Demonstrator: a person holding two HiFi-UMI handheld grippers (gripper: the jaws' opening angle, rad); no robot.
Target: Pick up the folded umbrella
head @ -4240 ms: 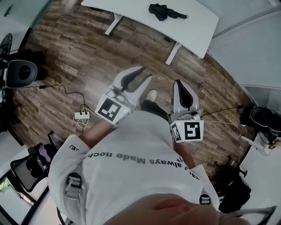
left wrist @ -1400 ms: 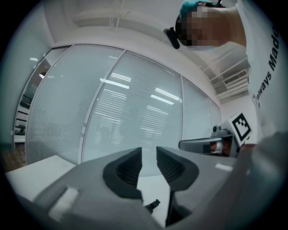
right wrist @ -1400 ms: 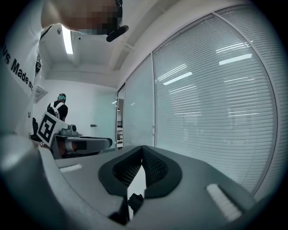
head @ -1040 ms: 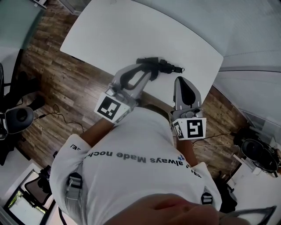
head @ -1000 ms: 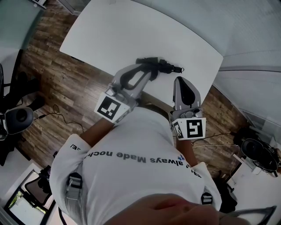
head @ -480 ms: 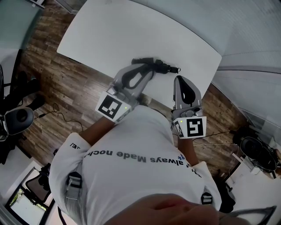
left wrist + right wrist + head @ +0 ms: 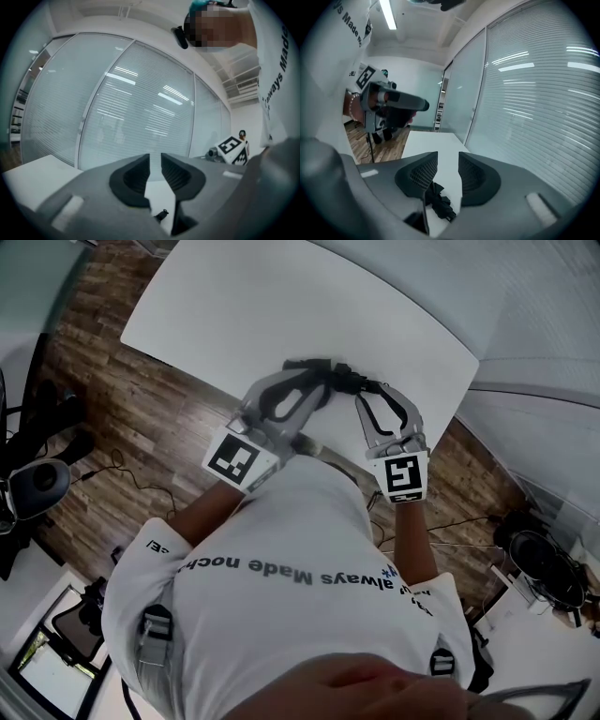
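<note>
Folded umbrella (image 7: 342,379), black, lies on the white bench (image 7: 234,306) near the edge closest to the person, stretched crosswise in the head view. The 2 tools reach over that edge toward it from the near side.

The left tool (image 7: 317,388) is over the umbrella's left part. In the left gripper view, the left tool (image 7: 155,159) is released: its jaws stand a narrow gap apart, with only a small black end of the umbrella (image 7: 161,215) showing low in that gap and no pad pressing on it.

The right tool (image 7: 375,396) is over the umbrella's right part and tilts downward. In the right gripper view, the right tool (image 7: 447,159) has just been opening. The umbrella's crumpled fabric (image 7: 438,201) rests on the bench below and between its jaws, clear of both pads.

Wooden floor (image 7: 122,418) shows beside the bench.
</note>
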